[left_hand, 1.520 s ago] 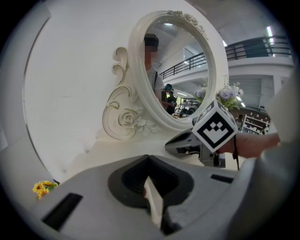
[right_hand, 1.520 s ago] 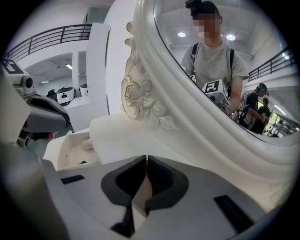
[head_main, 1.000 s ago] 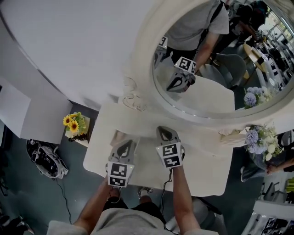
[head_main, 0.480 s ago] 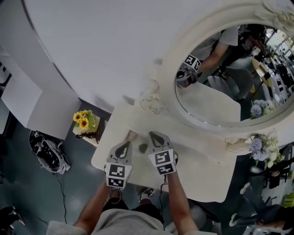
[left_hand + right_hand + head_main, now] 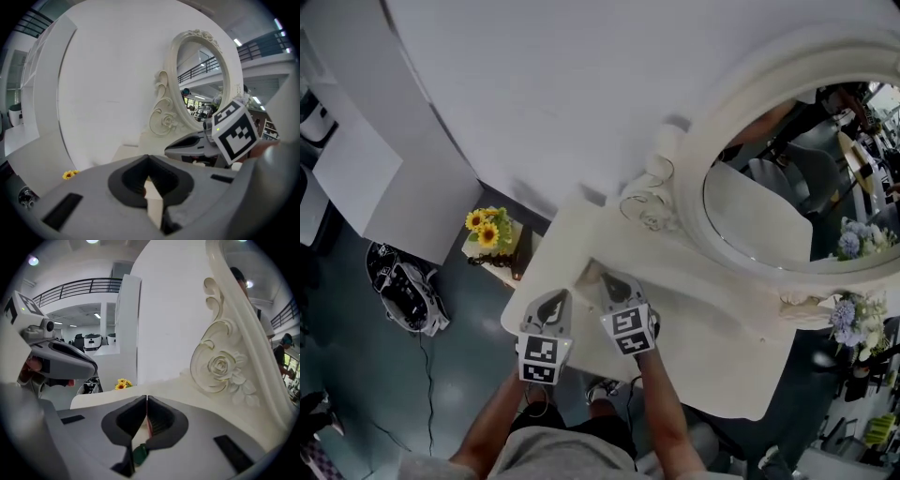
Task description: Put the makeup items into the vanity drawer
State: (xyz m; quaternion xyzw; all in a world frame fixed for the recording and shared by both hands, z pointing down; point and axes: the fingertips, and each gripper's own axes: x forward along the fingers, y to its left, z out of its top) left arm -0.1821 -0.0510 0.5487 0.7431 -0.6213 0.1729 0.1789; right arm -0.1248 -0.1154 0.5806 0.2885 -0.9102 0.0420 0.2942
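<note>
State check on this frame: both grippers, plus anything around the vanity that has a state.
left gripper: jaws shut, nothing between them
right gripper: jaws shut, nothing between them
oval mirror: upright at the back of the vanity
sunflowers: upright, beside the vanity
vanity drawer: front not in view, so cannot tell whether it is open or shut

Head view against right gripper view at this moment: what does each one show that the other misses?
Head view only: the bag on the floor, the blue flowers at far right, the person's forearms. Right gripper view only: the right gripper with its jaws shut on nothing, the carved rose on the mirror frame, a railing overhead. Both: the sunflowers, the left gripper, the vanity top.
</note>
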